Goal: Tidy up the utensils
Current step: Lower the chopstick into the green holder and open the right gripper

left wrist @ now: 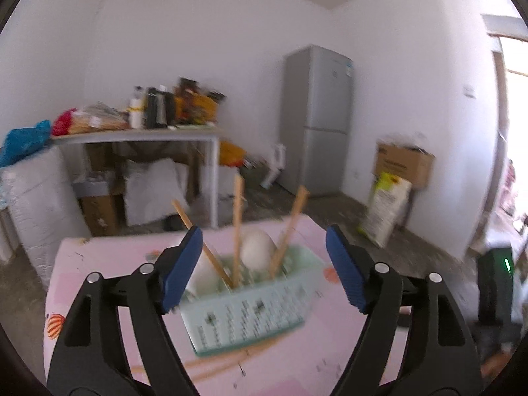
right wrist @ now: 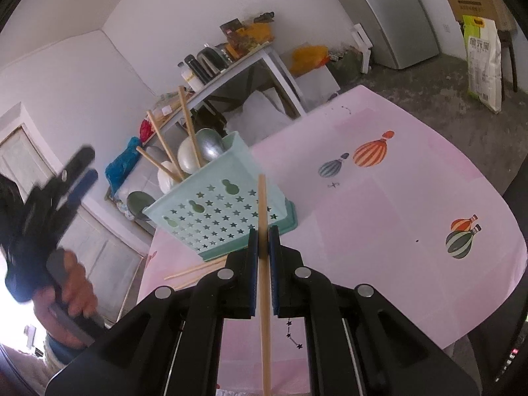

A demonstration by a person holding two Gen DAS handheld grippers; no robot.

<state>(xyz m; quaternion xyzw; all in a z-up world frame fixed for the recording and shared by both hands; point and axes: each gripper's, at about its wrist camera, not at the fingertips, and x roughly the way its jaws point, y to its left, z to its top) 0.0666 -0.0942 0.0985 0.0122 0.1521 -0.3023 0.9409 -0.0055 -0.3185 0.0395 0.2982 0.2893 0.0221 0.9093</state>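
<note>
A mint-green utensil basket stands on the pink table. It holds three upright wooden chopsticks, white spoons and a metal spoon. Two more chopsticks lie on the table beside the basket. My left gripper is open and empty, above the basket's near side; it also shows in the right wrist view. My right gripper is shut on a wooden chopstick, held upright just in front of the basket.
A grey side table loaded with bottles stands behind, with bags and boxes under it. A silver fridge is at the back right, a cardboard box and a sack beside it. The pink table's far edge is close behind the basket.
</note>
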